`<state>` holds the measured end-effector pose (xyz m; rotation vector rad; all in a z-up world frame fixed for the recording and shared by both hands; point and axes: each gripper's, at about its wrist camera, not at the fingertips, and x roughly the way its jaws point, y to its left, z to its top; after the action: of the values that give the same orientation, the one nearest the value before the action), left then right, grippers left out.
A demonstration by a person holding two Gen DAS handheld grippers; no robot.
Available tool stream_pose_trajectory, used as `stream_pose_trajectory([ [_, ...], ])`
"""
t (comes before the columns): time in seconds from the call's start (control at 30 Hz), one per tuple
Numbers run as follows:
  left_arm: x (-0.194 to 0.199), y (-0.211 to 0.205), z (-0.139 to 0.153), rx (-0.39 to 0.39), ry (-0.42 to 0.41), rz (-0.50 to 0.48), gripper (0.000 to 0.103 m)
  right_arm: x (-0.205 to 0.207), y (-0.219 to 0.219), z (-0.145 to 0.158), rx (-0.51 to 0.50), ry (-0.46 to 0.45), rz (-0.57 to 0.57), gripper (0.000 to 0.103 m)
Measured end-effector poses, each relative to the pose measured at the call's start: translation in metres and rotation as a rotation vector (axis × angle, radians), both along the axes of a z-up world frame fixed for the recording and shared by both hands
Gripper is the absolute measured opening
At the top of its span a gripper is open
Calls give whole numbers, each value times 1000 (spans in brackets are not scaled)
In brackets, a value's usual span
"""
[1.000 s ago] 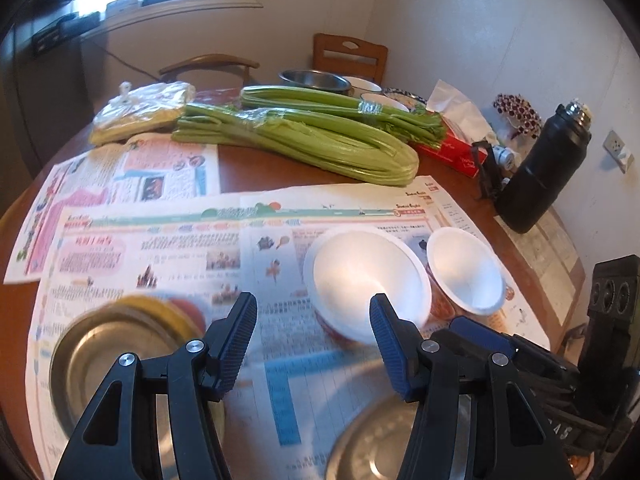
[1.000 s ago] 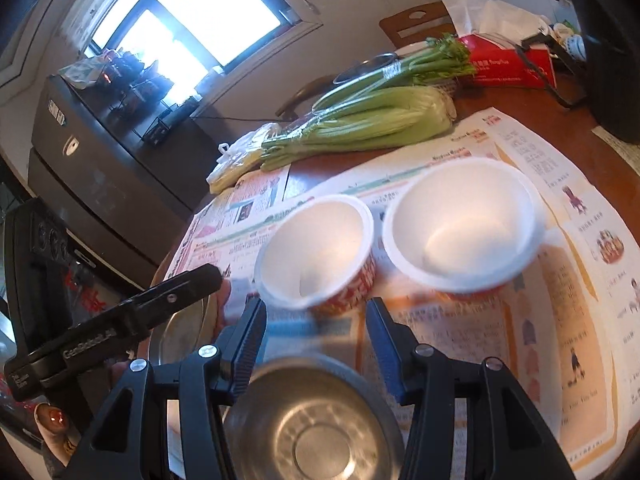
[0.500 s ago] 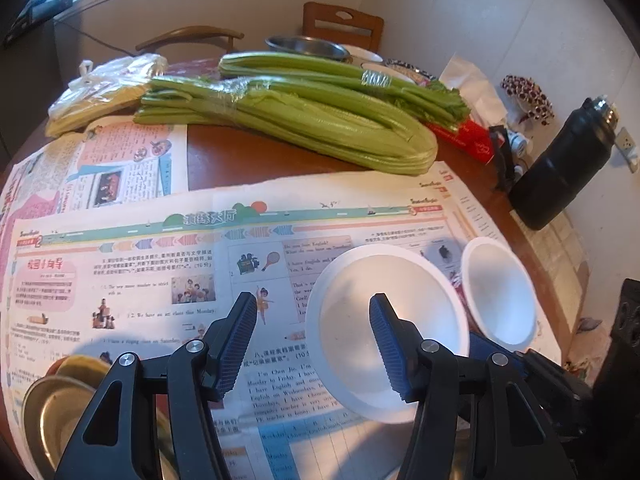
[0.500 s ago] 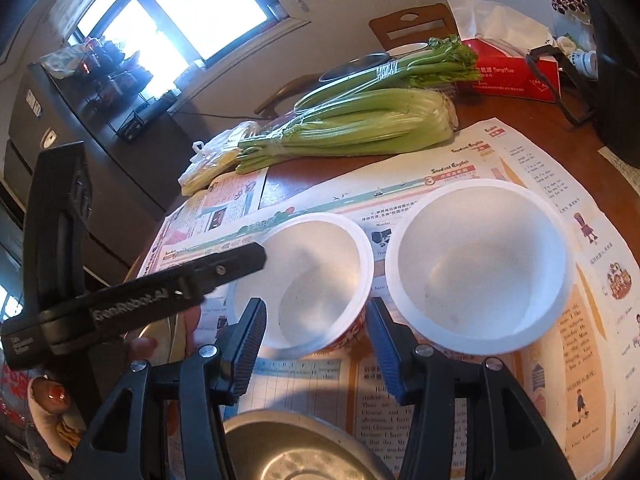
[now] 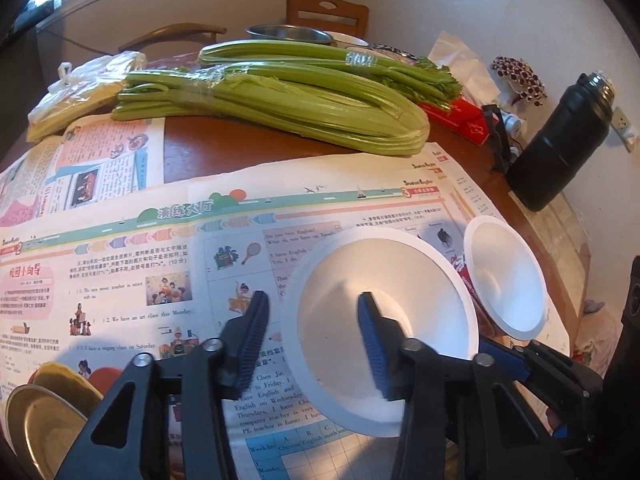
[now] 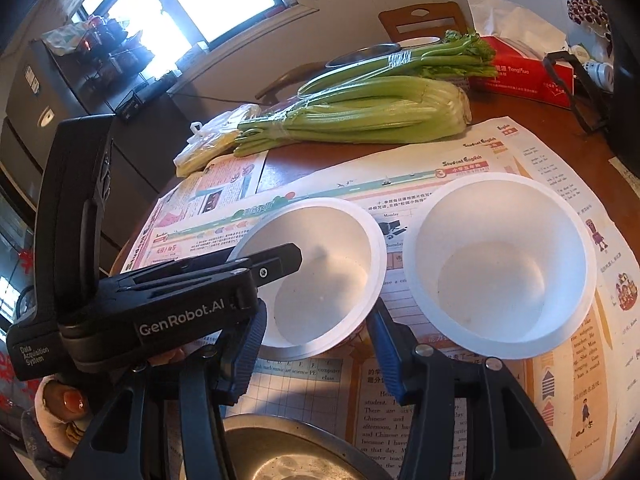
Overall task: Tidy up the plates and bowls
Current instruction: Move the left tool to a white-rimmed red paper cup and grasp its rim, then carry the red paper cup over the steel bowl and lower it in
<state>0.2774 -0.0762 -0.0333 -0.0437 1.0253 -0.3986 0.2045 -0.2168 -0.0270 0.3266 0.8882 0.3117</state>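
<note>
Two white bowls with red printed sides stand side by side on newspaper. My left gripper (image 5: 312, 298) is shut on the rim of the nearer white bowl (image 5: 420, 300): one pad inside, the other outside its wall. In the right wrist view a left finger (image 6: 280, 260) reaches into that bowl (image 6: 320, 280). My right gripper (image 6: 316, 316) stands open, with the bowl's near edge at its fingertips and no pad pressing it. The second white bowl (image 6: 500, 260) sits free to the right. A steel bowl (image 6: 288, 456) lies on the table under the right gripper.
Gold-coloured plates (image 5: 36, 420) sit at the table's near left edge. Celery bunches (image 5: 280, 96) lie across the middle, with a plastic bag (image 5: 80, 88) to their left. A black flask (image 5: 560, 144), a red tissue box (image 6: 520, 72) and another steel bowl (image 5: 288, 34) stand further back.
My left gripper came forward and down over the nearer white bowl, and its jaws narrowed onto the rim. The right gripper edged forward; the steel bowl slid lower in its view.
</note>
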Motion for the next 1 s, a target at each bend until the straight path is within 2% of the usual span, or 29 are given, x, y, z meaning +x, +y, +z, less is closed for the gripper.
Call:
stream_pose_trajectory([
  [0.53, -16, 6, 15, -47, -45, -14, 39, -12, 10, 16, -52, -46, -1, 49],
  [1.0, -57, 16, 59, -63, -130, 2, 39, -46, 14, 52, -50, -136, 16, 49],
])
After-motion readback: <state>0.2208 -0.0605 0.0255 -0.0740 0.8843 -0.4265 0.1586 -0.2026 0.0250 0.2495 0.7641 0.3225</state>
